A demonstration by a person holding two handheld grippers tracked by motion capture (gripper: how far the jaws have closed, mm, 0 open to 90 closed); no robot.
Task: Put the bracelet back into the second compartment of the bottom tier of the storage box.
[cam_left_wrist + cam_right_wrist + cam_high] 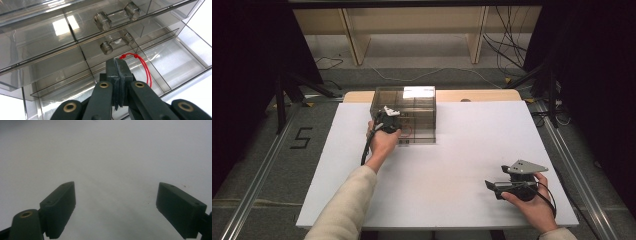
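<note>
High view: the left gripper (pixel 388 120) is seen at the clear drawer cabinet (pixel 412 102), the right gripper (pixel 507 186) resting well apart on the table (pixel 452 165). Left gripper view: jaws are pressed together on a red string (pixel 140 61) just ahead, over the pulled-out bottom drawer (pixel 175 57); the cabinet is judged light, stiff and slippery, best taken by its handles (pixel 116 43). Right gripper view: jaws are held wide apart with nothing between them

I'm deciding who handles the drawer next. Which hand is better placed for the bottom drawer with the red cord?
Left. The left gripper, jaws shut, is at the open bottom drawer beside the red cord. The right gripper rests far away, open.
</note>
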